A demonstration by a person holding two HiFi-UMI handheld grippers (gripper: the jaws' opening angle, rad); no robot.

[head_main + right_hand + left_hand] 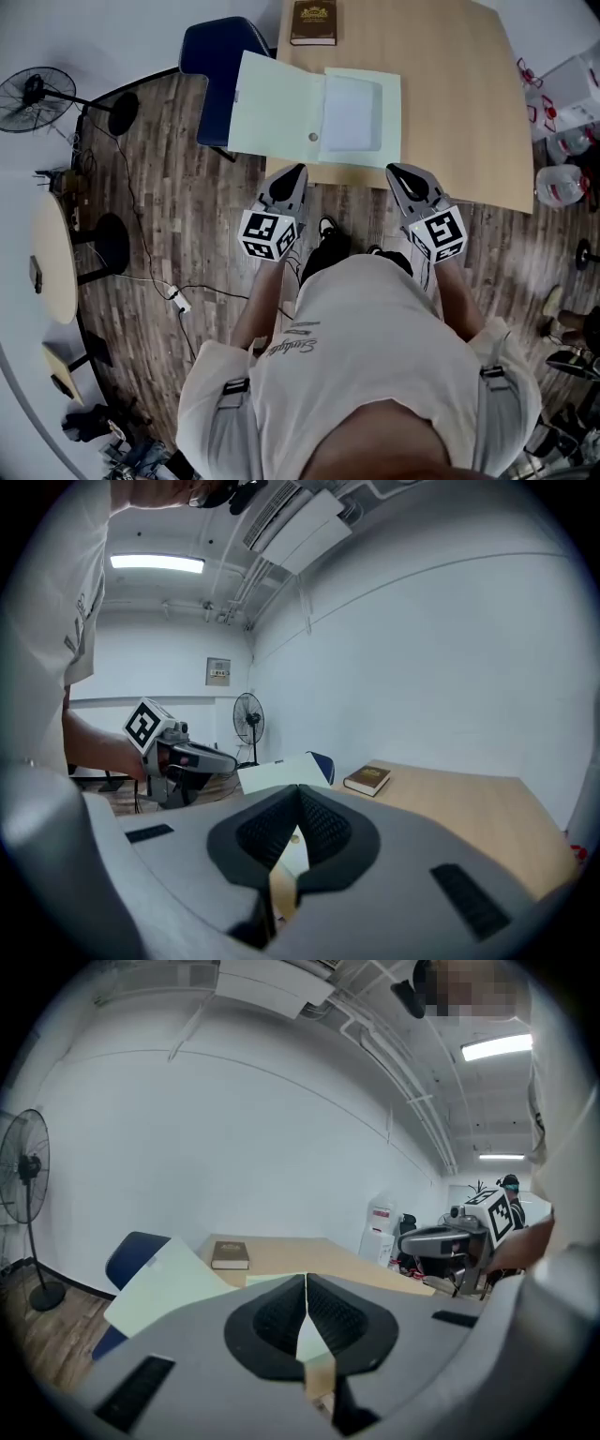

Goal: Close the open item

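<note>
A pale green folder (pixel 281 112) lies open at the near edge of the wooden table (pixel 450 94). Its left flap hangs out past the table's left edge, and its right half holds a white sheet (pixel 352 117). My left gripper (pixel 298 171) hovers just short of the table edge below the flap, jaws shut and empty. My right gripper (pixel 394 171) hovers off the folder's near right corner, also shut and empty. In the left gripper view the flap (pixel 164 1283) shows beyond the shut gripper (pixel 306 1279). The right gripper view shows the folder (pixel 281 772) past its shut gripper (pixel 298 789).
A brown book (pixel 313 22) lies at the table's far edge. A blue chair (pixel 211 56) stands under the folder's flap. A fan (pixel 33 94) and a small round table (pixel 52 258) stand to the left. Water bottles (pixel 562 183) sit on the floor at right.
</note>
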